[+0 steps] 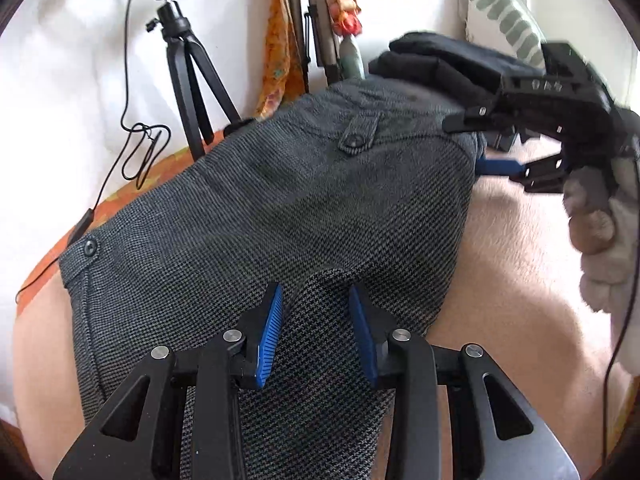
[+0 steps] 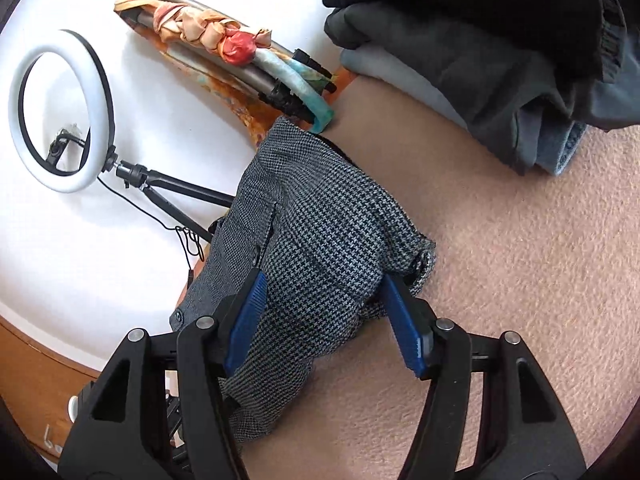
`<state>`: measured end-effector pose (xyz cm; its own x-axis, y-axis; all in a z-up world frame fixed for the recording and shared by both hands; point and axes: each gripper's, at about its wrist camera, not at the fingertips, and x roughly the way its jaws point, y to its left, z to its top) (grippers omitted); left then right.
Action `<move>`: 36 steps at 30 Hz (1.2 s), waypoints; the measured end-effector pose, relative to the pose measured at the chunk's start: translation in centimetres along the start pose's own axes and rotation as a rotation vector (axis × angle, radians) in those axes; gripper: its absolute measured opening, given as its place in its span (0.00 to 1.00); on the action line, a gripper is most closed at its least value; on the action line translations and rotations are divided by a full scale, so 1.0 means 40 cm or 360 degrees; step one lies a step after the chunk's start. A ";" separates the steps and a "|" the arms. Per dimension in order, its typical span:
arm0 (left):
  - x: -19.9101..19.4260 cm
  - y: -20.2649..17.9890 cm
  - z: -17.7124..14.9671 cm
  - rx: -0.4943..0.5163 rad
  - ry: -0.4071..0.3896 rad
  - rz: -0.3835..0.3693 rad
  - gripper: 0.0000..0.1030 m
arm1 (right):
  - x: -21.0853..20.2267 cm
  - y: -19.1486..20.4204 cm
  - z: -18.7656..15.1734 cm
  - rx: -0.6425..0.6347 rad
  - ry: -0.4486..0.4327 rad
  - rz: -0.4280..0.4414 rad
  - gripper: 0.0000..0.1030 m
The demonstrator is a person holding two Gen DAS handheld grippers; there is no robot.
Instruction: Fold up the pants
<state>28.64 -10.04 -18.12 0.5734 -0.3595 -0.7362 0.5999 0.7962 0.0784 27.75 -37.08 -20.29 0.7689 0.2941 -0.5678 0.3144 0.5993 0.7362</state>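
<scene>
Grey houndstooth pants (image 1: 304, 208) lie folded on a pink blanket (image 1: 520, 248), with button tabs showing. My left gripper (image 1: 316, 332) is open over the near part of the pants, its blue pads either side of a fold of cloth. My right gripper (image 1: 484, 146) shows at the pants' far right edge in the left wrist view, jaws apart. In the right wrist view the right gripper (image 2: 324, 320) is open and straddles the bunched end of the pants (image 2: 312, 232).
A stack of folded dark clothes (image 2: 500, 60) lies on the blanket (image 2: 520, 280) beyond the pants. A ring light on a tripod (image 2: 60, 112), a cloth-wrapped stand (image 2: 224, 44) and a cable (image 1: 140, 152) lie to the left. A patterned pillow (image 1: 500, 12) is behind.
</scene>
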 end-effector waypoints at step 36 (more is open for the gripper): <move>-0.182 0.241 -0.117 -0.0517 -0.0047 0.0030 0.30 | -0.046 0.510 -0.147 -0.1365 -0.0046 -0.0167 0.19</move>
<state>27.63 2.52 -15.15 0.6014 -0.3534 -0.7166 0.3823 0.9148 -0.1304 29.48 -21.00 -6.38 0.7769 0.1935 -0.5991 -0.1350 0.9807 0.1417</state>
